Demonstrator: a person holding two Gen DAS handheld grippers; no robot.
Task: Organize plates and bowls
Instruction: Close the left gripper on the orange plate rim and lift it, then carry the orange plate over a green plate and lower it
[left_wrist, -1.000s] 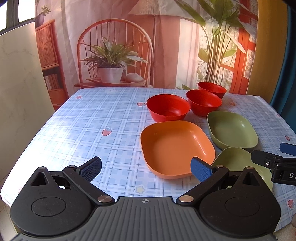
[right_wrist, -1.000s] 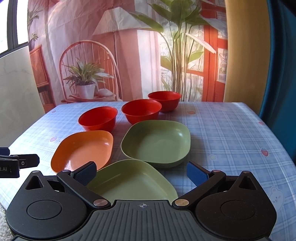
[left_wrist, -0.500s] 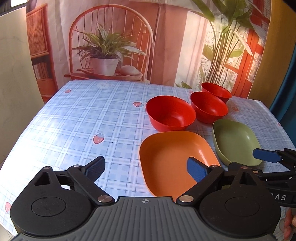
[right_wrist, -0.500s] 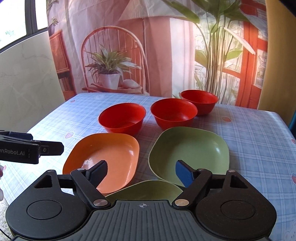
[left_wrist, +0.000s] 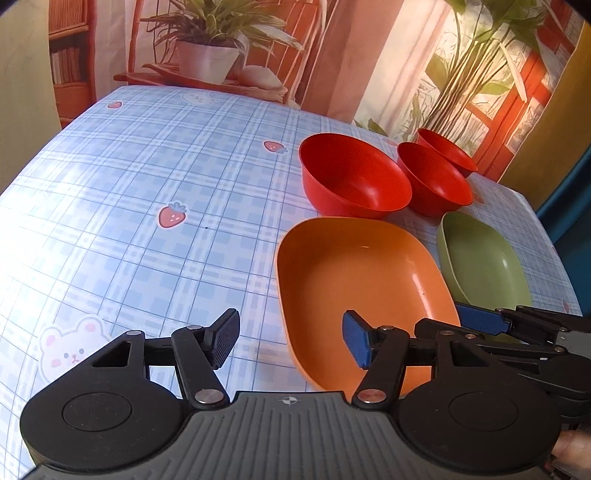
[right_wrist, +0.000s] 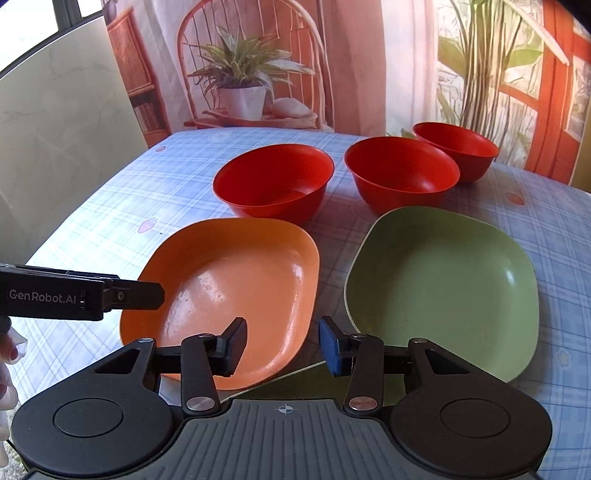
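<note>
Two tongs closing, nothing gripped: left tongs (left_wrist: 290, 341) straddle orange plate (left_wrist: 362, 284) rim, right tongs (right_wrist: 282, 345) too. Nearest green plate (right_wrist: 295, 380) mostly hidden; desk (left_wrist: 147, 206) left side open.

Table (right_wrist: 535, 221) with blue checked cloth.
On it stand three red bowls (right_wrist: 273, 181), an orange plate (right_wrist: 229, 291) and a green plate (right_wrist: 443, 288).

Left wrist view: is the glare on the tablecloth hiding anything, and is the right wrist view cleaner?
Left wrist view: sunlight washes out the tablecloth at the left edge; the dishes stay readable. Right wrist view: even light, only small highlights on the orange plate; fisheye bends both.
</note>
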